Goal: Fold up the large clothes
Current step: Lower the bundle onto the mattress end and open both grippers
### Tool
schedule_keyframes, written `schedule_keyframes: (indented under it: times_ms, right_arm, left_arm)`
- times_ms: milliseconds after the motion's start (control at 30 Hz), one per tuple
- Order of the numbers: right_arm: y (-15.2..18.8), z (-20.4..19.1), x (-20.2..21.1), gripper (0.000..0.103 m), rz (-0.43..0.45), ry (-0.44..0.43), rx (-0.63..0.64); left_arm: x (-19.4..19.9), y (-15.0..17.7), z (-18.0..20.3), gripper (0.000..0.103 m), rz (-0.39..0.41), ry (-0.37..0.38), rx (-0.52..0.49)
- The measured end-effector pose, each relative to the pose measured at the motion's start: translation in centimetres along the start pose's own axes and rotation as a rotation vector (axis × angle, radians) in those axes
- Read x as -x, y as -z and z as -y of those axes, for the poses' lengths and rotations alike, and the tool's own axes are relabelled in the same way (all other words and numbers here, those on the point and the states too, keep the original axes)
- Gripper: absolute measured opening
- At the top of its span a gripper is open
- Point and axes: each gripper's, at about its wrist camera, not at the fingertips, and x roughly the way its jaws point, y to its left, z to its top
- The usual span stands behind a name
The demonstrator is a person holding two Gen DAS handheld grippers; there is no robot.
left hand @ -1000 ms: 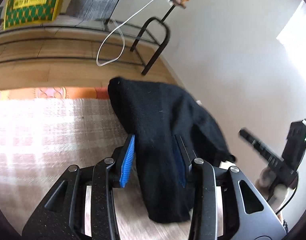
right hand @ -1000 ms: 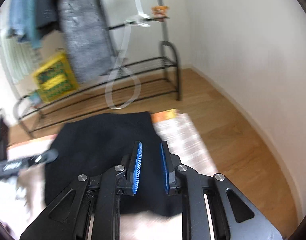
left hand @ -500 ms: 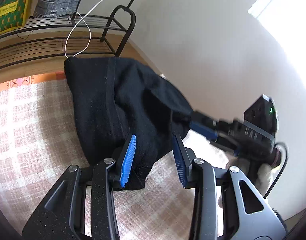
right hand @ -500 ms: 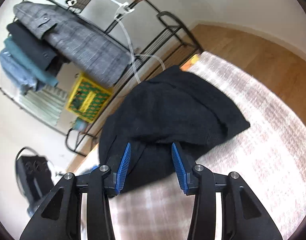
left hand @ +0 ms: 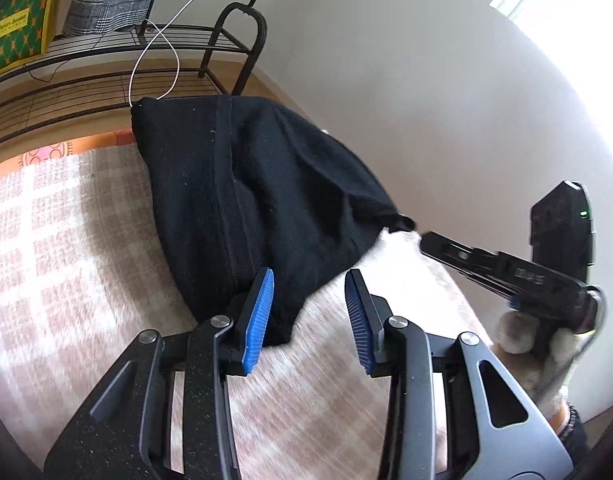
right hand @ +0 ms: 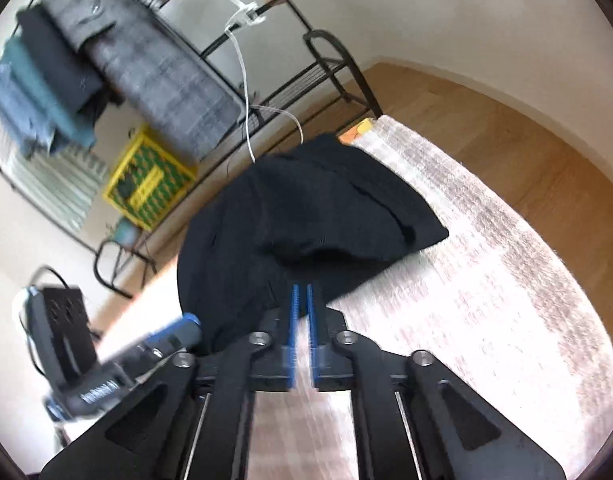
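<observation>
Black garment [left hand: 258, 200] on checked blanket [left hand: 66, 264]

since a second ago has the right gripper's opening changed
Yes. In the right wrist view the right gripper showed a clear gap between its blue pads; now they are nearly together at the edge of the black garment, which lies on the checked blanket.

I see a black knit garment [left hand: 262, 196] lying bunched and partly folded over itself on a pale pink-and-white checked blanket [left hand: 66, 264]. Its far corner reaches the blanket's edge by the orange strip. A ribbed band or seam runs down its length on the left wrist view. From the right wrist view, the garment [right hand: 314, 216] forms a rounded heap with one flap doubled over, ending in a point toward the right.
</observation>
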Motion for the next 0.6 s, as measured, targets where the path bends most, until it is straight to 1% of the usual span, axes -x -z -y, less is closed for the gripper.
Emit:
schedule_keyframes:
  times_ms: [100,200,300,400,467,600]
  right_arm:
    - [0.3,-0.7,0.8,0.007,0.053,0.048,0.045]
    - [0.2,-1.6,1.8,0.007,0.079,0.051,0.065]
    - [0.7,-3.2,4.1,0.007,0.103,0.011,0.083]
    - [1.5,-5.4,6.9,0.007,0.13,0.019,0.141]
    - [2.1,-7.1,9.7,0.007,0.153,0.024,0.178]
    - [3.2,-9.7,15.6,0.007,0.204,0.004,0.213]
  left_arm:
    - [2.6,1.0,0.9,0.037,0.01,-0.013,-0.023]
    - [6.1,2.4,2.5,0.037,0.033,-0.046,-0.075]
    - [10.3,3.5,4.4,0.037,0.068,-0.063,-0.109]
    - [14.7,4.4,6.7,0.037,0.105,-0.075,-0.133]
    - [17.4,4.9,8.1,0.037,0.127,-0.079,-0.144]
    - [23.8,6.2,12.2,0.037,0.19,-0.093,-0.184]
